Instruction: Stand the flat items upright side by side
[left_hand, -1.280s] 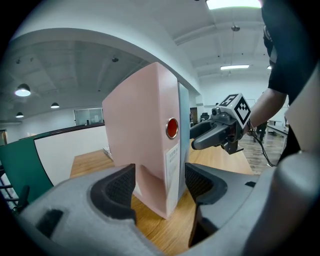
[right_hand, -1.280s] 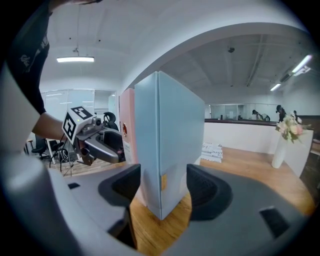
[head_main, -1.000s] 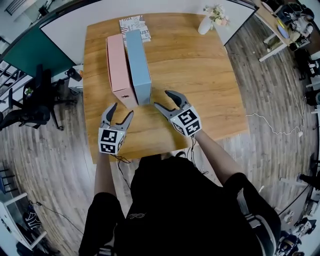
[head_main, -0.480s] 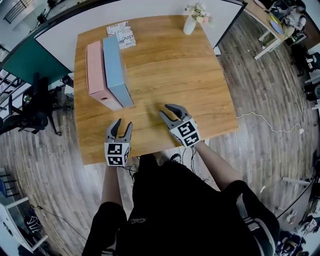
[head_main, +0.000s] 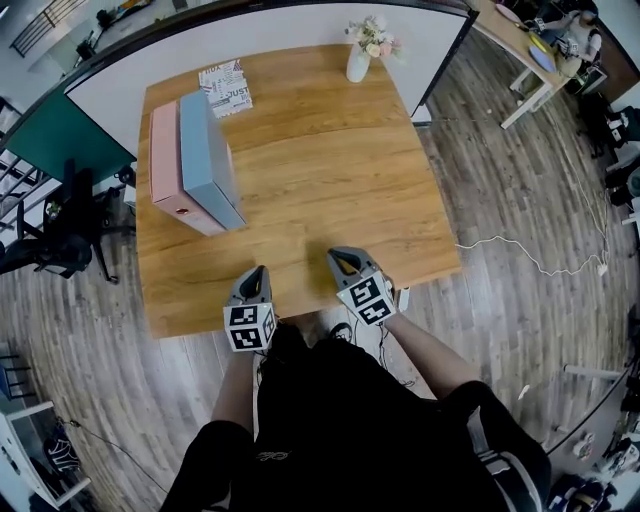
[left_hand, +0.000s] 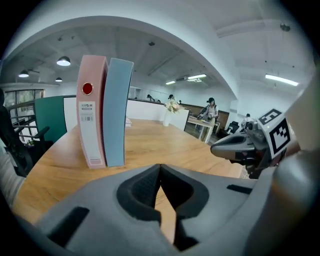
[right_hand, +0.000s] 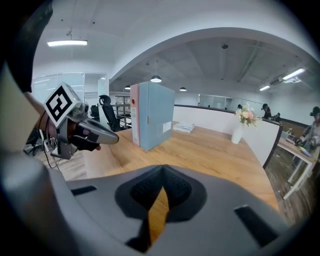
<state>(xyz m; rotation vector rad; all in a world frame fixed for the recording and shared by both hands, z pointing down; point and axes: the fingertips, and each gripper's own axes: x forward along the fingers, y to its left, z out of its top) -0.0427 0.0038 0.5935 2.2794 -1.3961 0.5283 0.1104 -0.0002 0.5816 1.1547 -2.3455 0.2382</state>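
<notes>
Wooden surface: pink binder and blue binder stand upright, touching side by side. Papers lie just beyond the blue binder, and a flower vase stands well to its right. Left tongs and right tongs, well clear of the blue binder, have just closed, empty. Plank floor surrounds the surface.

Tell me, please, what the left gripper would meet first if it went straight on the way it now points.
Probably the bare tabletop just ahead: the shut left gripper tilts downward, and its line seems to pass to the right of the blue binder, though depth is hard to judge.
</notes>
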